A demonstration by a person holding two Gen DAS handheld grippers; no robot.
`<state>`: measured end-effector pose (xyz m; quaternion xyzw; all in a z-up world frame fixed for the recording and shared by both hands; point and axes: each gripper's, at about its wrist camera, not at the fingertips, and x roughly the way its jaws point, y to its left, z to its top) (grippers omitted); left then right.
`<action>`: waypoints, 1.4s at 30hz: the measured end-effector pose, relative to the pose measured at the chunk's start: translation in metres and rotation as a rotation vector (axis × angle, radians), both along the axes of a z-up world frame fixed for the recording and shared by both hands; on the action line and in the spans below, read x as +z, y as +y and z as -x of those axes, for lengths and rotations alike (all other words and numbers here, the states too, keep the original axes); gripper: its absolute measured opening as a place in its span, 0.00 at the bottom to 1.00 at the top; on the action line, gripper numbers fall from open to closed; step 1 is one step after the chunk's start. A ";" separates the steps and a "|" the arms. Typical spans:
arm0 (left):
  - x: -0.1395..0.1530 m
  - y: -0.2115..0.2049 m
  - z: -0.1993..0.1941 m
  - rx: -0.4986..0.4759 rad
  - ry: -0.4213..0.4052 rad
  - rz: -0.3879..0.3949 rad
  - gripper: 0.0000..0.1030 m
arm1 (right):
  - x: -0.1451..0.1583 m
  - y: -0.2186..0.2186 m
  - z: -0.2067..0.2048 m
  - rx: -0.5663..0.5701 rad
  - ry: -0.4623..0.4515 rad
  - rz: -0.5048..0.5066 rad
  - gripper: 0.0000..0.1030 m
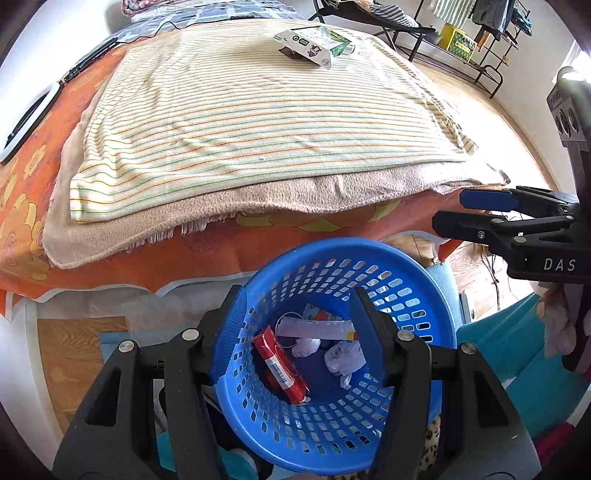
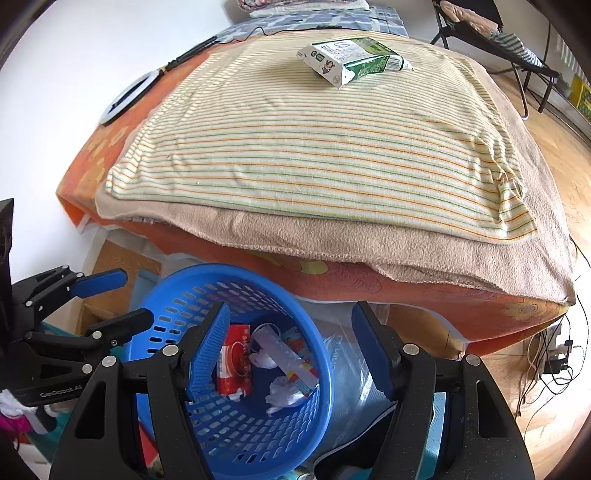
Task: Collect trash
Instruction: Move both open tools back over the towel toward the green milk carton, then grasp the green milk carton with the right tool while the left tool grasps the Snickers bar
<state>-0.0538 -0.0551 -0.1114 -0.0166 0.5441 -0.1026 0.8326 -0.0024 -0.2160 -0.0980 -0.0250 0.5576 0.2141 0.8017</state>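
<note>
Blue basket [image 1: 332, 424] holds wrappers; both tools, left [image 1: 295, 332] and right [image 2: 291, 347], spread, seemingly empty.

Home bedroom, blanket-covered bed [image 1: 258, 122], clothes rack [image 1: 480, 33], wood floor [image 2: 554, 155]

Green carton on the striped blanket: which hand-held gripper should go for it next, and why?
Probably the right hand-held gripper: reach forward to the green carton. It is open and empty, and the carton is the only trash outside the blue basket; the left hand-held gripper hovers open above the basket.
</note>
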 end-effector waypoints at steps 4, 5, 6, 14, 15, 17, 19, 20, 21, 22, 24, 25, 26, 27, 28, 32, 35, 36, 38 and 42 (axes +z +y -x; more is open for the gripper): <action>0.008 0.008 -0.016 0.020 -0.006 0.017 0.58 | 0.010 -0.003 -0.015 -0.015 -0.006 0.003 0.66; 0.012 0.011 -0.021 0.026 -0.011 0.018 0.58 | 0.015 -0.004 -0.020 -0.018 -0.011 -0.001 0.66; 0.016 0.014 -0.026 0.032 -0.018 0.016 0.58 | 0.019 -0.005 -0.025 -0.024 -0.019 -0.006 0.66; 0.048 0.034 -0.077 0.072 -0.082 0.006 0.58 | 0.062 -0.013 -0.077 -0.092 -0.123 -0.026 0.73; 0.052 0.037 -0.084 0.076 -0.093 0.003 0.58 | 0.066 -0.012 -0.086 -0.101 -0.132 -0.024 0.73; 0.061 0.042 -0.097 0.084 -0.115 0.003 0.58 | 0.073 -0.009 -0.104 -0.122 -0.138 -0.021 0.73; 0.068 0.049 -0.108 0.099 -0.135 0.008 0.58 | 0.079 -0.004 -0.124 -0.137 -0.137 -0.024 0.73; 0.070 0.053 -0.113 0.108 -0.141 0.018 0.58 | 0.082 -0.001 -0.133 -0.145 -0.139 -0.024 0.73; 0.072 0.058 -0.117 0.120 -0.145 0.028 0.58 | 0.085 0.001 -0.142 -0.154 -0.142 -0.022 0.73; 0.072 0.063 -0.121 0.134 -0.148 0.039 0.58 | 0.087 0.003 -0.151 -0.165 -0.145 -0.021 0.73; 0.070 0.071 -0.126 0.164 -0.141 0.056 0.58 | 0.091 0.008 -0.168 -0.181 -0.147 -0.021 0.73; 0.067 0.075 -0.129 0.177 -0.127 0.066 0.58 | 0.092 0.010 -0.176 -0.190 -0.145 -0.023 0.73; 0.065 0.077 -0.131 0.185 -0.114 0.083 0.58 | 0.093 0.013 -0.185 -0.198 -0.142 -0.024 0.73; 0.064 0.079 -0.133 0.188 -0.108 0.096 0.58 | 0.093 0.016 -0.193 -0.204 -0.139 -0.021 0.73; 0.065 0.079 -0.135 0.189 -0.108 0.101 0.58 | 0.092 0.019 -0.202 -0.211 -0.136 -0.012 0.73; 0.072 0.079 -0.138 0.201 -0.133 0.101 0.58 | 0.086 0.036 -0.234 -0.221 -0.143 0.040 0.73; 0.077 0.080 -0.142 0.215 -0.145 0.128 0.58 | 0.076 0.056 -0.257 -0.202 -0.158 0.114 0.73; 0.079 0.080 -0.142 0.215 -0.150 0.128 0.58 | 0.072 0.063 -0.265 -0.189 -0.163 0.143 0.73; 0.081 0.079 -0.143 0.212 -0.159 0.121 0.58 | 0.062 0.077 -0.279 -0.171 -0.178 0.206 0.73; 0.081 0.080 -0.145 0.201 -0.154 0.120 0.58 | 0.041 0.094 -0.301 -0.165 -0.178 0.309 0.73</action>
